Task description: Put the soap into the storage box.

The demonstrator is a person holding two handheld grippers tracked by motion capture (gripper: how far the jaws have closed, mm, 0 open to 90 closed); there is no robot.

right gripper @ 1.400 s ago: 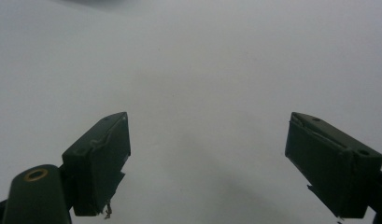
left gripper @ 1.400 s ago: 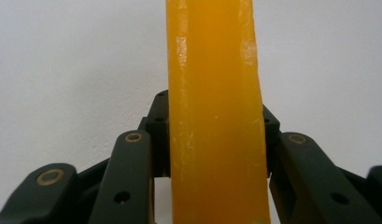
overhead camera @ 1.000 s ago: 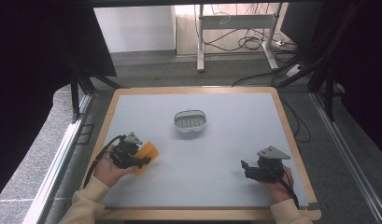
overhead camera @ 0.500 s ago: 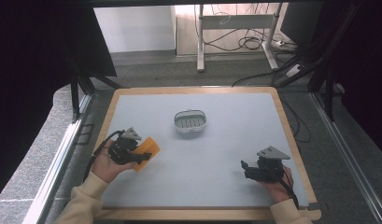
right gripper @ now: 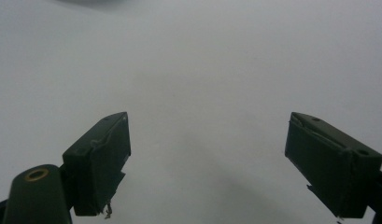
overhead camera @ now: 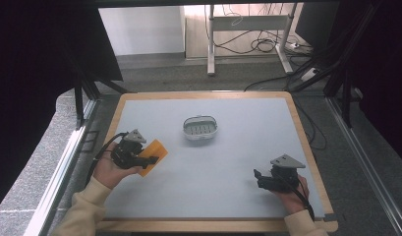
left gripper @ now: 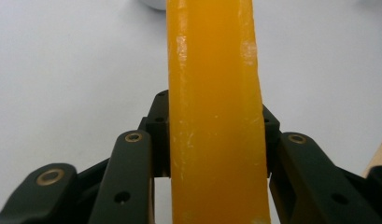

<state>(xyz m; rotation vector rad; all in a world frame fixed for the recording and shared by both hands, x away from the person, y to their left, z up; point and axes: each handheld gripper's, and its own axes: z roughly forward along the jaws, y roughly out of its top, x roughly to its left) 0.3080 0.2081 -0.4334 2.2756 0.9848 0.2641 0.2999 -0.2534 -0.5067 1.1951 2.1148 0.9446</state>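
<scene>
Tongs on the left (overhead camera: 148, 160) are clenched on an orange block (overhead camera: 153, 153), which stands edge-on between their jaws in the left gripper view (left gripper: 215, 112), the pads pressing its two broad faces. It juts past the jaw tips, just above the tabletop (overhead camera: 238, 162) near the left edge. A white dish (overhead camera: 200, 128) sits well apart, toward the middle. Right tongs (overhead camera: 260, 178) rest near the tabletop's right edge, jaws spread wide with nothing between them.

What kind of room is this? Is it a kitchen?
Probably not a kitchen, more a lab or workshop: a wood-edged test table, loose cables on the floor, and a person's hands holding camera-fitted tongs.
</scene>
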